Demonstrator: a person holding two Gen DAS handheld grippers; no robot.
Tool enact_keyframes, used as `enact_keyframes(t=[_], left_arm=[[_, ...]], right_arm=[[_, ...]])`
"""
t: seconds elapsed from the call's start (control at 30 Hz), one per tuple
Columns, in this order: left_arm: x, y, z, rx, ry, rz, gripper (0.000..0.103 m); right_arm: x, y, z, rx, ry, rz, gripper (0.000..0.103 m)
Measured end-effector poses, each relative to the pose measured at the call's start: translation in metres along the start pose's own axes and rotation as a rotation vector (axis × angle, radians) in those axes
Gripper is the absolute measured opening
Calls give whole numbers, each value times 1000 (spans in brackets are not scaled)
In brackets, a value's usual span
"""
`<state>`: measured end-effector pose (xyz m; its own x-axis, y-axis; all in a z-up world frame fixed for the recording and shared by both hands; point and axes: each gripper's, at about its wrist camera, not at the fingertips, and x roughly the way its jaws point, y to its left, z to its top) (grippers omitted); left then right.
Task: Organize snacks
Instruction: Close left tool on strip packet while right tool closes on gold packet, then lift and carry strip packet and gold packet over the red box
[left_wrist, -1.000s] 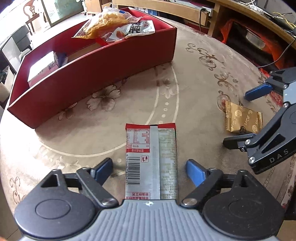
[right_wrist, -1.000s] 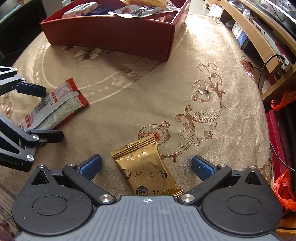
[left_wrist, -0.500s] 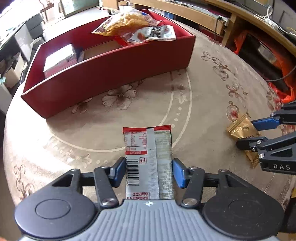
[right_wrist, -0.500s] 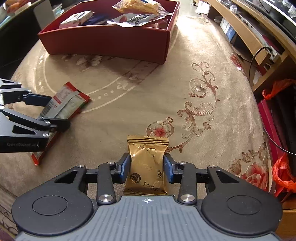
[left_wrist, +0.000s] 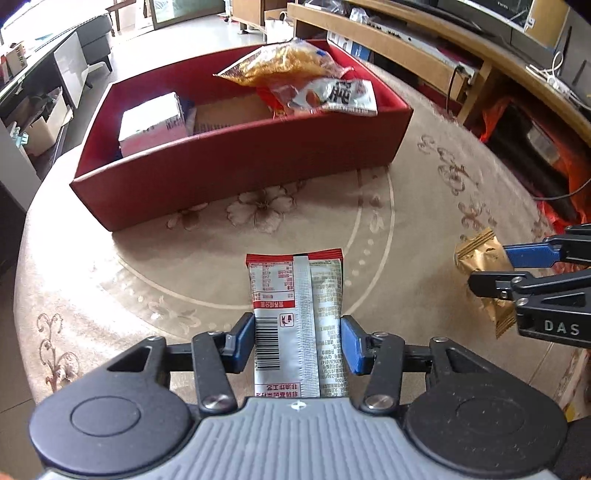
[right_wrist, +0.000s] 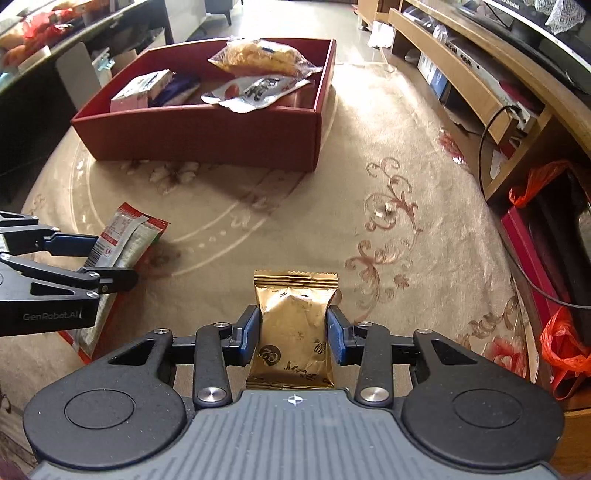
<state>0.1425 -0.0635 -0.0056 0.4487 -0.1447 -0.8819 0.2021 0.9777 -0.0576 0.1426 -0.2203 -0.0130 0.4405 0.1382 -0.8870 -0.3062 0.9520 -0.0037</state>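
**Both grippers clamped on a snack, red box waiting at the far edge**

In the left wrist view we see the left gripper (left_wrist: 297, 343) with its blue pads (left_wrist: 244, 341) pressed against both long sides of a red-and-silver snack packet (left_wrist: 295, 317); its jaws are closing the last little bit on it. The packet's barcode and printed back face us, a detail the other camera gives only at a slant. At the right edge of this view the right gripper (left_wrist: 517, 266) reaches in, with a gold packet (left_wrist: 476, 254) pinched between its fingers.

The right wrist view shows that grip head-on: the right gripper (right_wrist: 294, 334) is clamped tight on the gold snack packet (right_wrist: 294, 325), whose crimped top edge points away from us. From here we also see the left gripper (right_wrist: 110, 260) at the left edge, side-on, and the red packet (right_wrist: 127, 236) it holds, tilted with its far end raised off the tablecloth (right_wrist: 369, 177) and a shadow beneath.

The red box (left_wrist: 240, 166) stands at the far edge of the round table. The left view shows a white carton (left_wrist: 151, 122) in its left part and bare cardboard floor beside it; the right view adds a dark purple packet (right_wrist: 177, 86) next to that carton. Both show an orange crisp bag (right_wrist: 258, 57) and a white-and-red pouch (right_wrist: 255, 92) piled at the box's right end.
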Motion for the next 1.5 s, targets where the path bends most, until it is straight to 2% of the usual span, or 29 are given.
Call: enact_keyframes(t=[0.3,1.07,1.27,1.5], left_arm=[[-9,1,5,-14,-31,-12,45],[-26,14,16,-53,-100,-12,45],[-37,19,35,-75,-157,-8,45],[-35,31,81,-111,-220,20,45]], right_arm=[[-3,16,20,-27,-41,7,47],[-7,32,42,-38,-102,3,47],[-15,32,62,-24,-160,8,47],[-13,31,105,0,-231,17,47]])
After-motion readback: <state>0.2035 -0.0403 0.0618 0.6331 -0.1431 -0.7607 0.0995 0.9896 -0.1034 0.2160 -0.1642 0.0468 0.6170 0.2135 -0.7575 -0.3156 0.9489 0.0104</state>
